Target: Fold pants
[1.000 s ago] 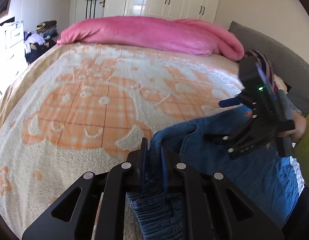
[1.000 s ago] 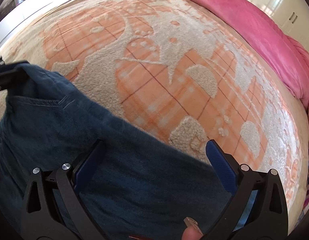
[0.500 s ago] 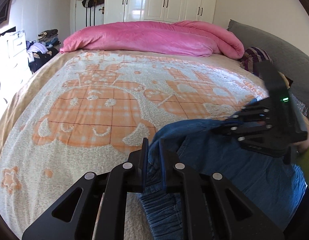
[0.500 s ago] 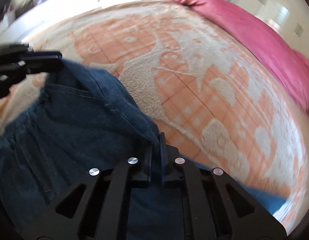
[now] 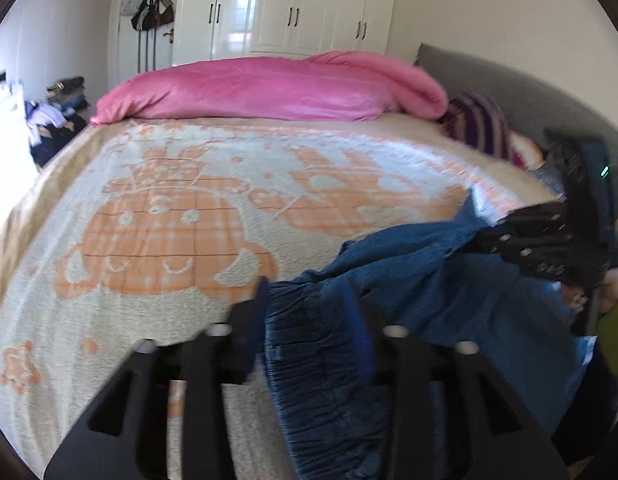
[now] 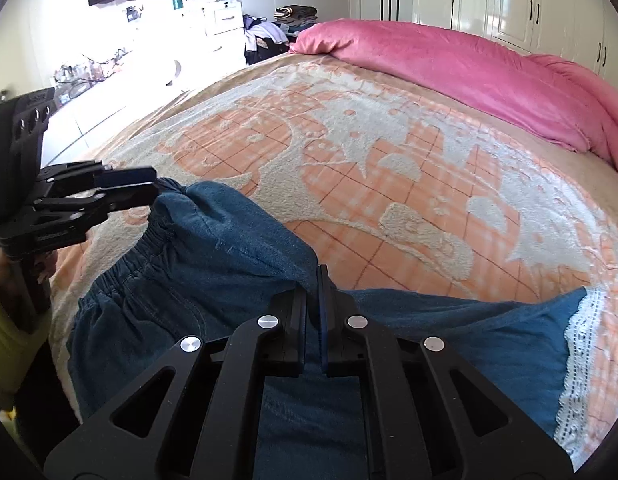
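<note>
The blue denim pants (image 6: 229, 248) with an elastic waistband and a white lace hem (image 6: 577, 356) lie at the near edge of the bed. My right gripper (image 6: 313, 280) is shut on a fold of the pants' upper edge and lifts it. My left gripper (image 5: 307, 304) has its jaws partly apart, with the gathered waistband (image 5: 313, 344) between them. In the right wrist view the left gripper (image 6: 149, 186) sits at the waistband corner. In the left wrist view the right gripper (image 5: 489, 236) holds the pants (image 5: 449, 292) at the right.
The bed carries a cream and orange plush blanket (image 5: 169, 232). A pink duvet (image 5: 269, 88) lies rolled along the far side. A grey headboard (image 5: 509, 88) and a striped pillow (image 5: 477, 124) are at the right. White wardrobes (image 5: 293, 12) and clothes piles stand beyond.
My right gripper closed on the pants' edge and raised it. My left gripper's jaws have spread apart around the waistband. Both cameras tilted up.
</note>
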The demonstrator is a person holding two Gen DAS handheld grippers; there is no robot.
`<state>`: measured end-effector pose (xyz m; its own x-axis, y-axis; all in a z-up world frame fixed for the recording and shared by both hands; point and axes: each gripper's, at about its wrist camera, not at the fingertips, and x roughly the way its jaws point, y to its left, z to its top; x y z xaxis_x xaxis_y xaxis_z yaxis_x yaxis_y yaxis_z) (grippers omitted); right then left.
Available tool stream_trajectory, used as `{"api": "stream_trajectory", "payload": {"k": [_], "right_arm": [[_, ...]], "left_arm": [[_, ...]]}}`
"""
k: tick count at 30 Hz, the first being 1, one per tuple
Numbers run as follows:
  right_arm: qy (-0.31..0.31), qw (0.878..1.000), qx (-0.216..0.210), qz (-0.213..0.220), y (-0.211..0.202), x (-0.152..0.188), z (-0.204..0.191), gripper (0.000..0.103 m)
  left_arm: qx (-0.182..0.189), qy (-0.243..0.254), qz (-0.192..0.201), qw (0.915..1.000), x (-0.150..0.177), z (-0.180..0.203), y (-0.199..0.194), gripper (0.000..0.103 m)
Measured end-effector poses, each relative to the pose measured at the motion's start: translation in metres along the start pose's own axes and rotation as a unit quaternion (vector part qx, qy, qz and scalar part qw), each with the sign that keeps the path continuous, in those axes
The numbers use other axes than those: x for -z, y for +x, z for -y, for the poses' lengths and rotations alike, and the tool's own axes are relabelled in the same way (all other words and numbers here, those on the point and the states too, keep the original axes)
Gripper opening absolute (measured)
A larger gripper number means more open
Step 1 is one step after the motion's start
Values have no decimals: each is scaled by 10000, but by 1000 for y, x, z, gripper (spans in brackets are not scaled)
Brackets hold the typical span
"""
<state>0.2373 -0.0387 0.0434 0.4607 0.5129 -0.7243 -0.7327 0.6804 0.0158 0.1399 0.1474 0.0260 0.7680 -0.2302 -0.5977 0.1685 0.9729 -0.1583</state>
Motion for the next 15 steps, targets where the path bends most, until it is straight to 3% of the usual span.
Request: {"api": "stream_trajectory", "payload": {"k": [2,5,9,12,14,15], "right_arm": [[-25,10000,5,-1,-1,0,-1,1],[-57,10000,-13,8,-3,1,-4,1],[-174,9998,-38,78,-13,-1,-11,1],[-273,9996,-32,104,-18,-1,-17,1],[-303,9995,37,90,-21,0,-21,1],[-311,9995,61,98,-23,1,-22,1]], "left_arm": [[300,24,-7,9995,2,-1,-2,60],[268,174,-143,9994,7,1,9,61],[-126,201,-376,9990,12,-7,33,61],[77,103,-355,9993,7,-13,42,61],[302,-51,-248,9992,3,-15,39,39],[441,-178,-156,9987,1,-17,35,38]]}}
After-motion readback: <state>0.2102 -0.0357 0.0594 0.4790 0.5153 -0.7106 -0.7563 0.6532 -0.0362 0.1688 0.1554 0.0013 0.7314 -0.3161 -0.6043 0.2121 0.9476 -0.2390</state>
